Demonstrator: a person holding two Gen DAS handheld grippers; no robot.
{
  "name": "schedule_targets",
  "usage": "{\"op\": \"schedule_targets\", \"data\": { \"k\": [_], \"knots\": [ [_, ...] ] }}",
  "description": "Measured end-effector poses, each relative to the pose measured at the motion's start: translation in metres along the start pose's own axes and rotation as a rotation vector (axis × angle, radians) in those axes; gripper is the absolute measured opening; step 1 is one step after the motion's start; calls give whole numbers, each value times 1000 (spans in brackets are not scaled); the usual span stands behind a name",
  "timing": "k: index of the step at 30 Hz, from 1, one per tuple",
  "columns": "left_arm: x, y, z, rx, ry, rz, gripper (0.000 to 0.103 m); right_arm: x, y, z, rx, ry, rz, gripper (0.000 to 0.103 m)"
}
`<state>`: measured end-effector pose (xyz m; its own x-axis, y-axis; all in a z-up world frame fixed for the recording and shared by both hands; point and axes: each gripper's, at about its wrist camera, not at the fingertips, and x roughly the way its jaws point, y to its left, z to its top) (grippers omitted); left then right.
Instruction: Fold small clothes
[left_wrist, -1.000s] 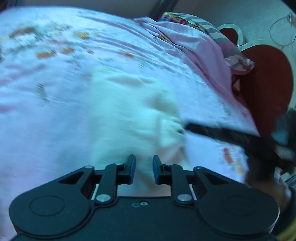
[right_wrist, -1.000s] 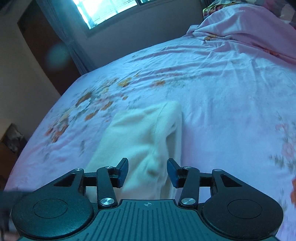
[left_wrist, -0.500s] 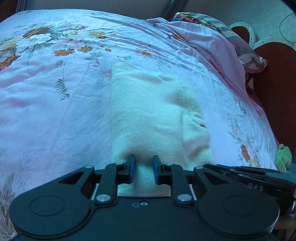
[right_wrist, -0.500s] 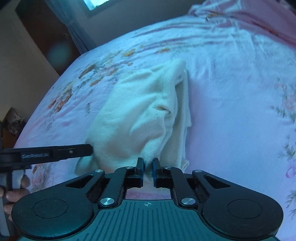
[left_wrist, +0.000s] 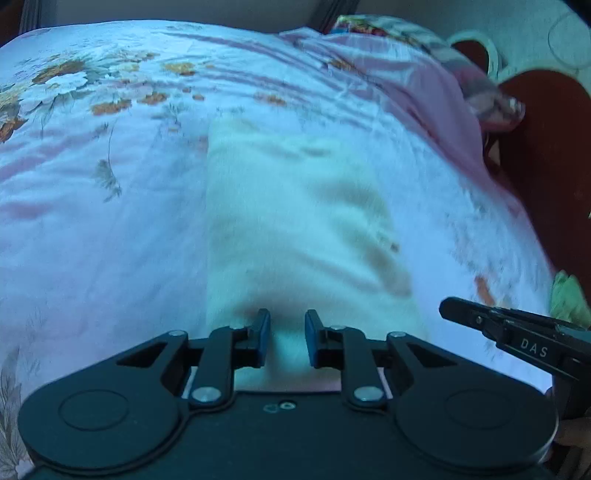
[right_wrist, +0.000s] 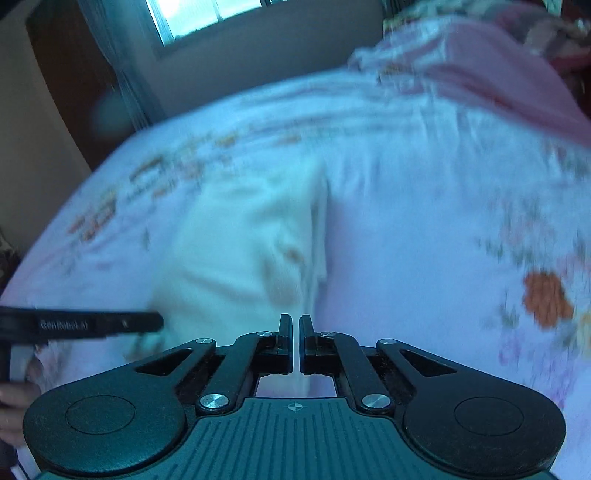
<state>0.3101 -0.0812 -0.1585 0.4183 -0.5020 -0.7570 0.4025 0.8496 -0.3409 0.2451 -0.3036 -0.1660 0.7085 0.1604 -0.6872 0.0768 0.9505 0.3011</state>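
Observation:
A cream-white small garment (left_wrist: 295, 229) lies folded lengthwise on the floral bedsheet (left_wrist: 110, 206); it also shows in the right wrist view (right_wrist: 240, 251). My left gripper (left_wrist: 287, 338) sits over the garment's near edge with a narrow gap between its blue pads and the cloth's edge in that gap; a grip cannot be told. My right gripper (right_wrist: 295, 341) is shut on the garment's near right corner. The right gripper's finger shows in the left wrist view (left_wrist: 509, 328); the left gripper's finger shows in the right wrist view (right_wrist: 92, 325).
A pink quilt (left_wrist: 406, 85) and pillows are bunched at the head of the bed. A dark red headboard (left_wrist: 546, 155) stands on the right. A small green cloth (left_wrist: 569, 295) lies at the bed's right edge. A window (right_wrist: 207, 14) and dark door are beyond.
The right gripper closed from open onto the garment's near edge and has drawn back. Both views are blurred with motion now. The left gripper's gap is unchanged.

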Motion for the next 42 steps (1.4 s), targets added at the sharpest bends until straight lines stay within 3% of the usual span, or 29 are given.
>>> {"op": "schedule_targets", "data": {
  "k": [6,8,10,14,17,20,23,25,30,33,35,37,42],
  "knots": [
    [30,1,27,-14,-14,53,20,55,45,45,-125,-54,-13,2],
    [41,3,24,-11,-2,64,19,83,47,44,-175,-12,-60,2],
    [44,0,18,27,-14,67,19,115,34,30,-186,87,-93,1],
    [35,-5,24,33,-21,78,19,109,21,29,-137,62,-61,2],
    [32,-8,38,54,-70,104,23,89,28,37,-121,-17,-27,2],
    [55,-7,55,65,-42,142,23,90,35,48,-124,-58,-31,2],
    [77,2,62,47,-13,164,26,112,29,58,-126,-34,-90,2],
    [80,3,65,41,-9,166,26,135,17,58,-95,68,-101,2],
    [87,-3,87,85,-44,182,24,129,11,81,-89,-44,-74,2],
    [101,1,102,54,-56,197,24,141,15,99,-108,-70,-90,2],
    [115,3,107,57,-28,212,24,158,12,104,-106,-53,-112,2],
    [122,2,105,81,-25,229,24,183,5,99,-122,24,-157,2],
    [117,-7,94,144,-37,263,24,173,1,97,-102,20,-138,2]
  ]
}}
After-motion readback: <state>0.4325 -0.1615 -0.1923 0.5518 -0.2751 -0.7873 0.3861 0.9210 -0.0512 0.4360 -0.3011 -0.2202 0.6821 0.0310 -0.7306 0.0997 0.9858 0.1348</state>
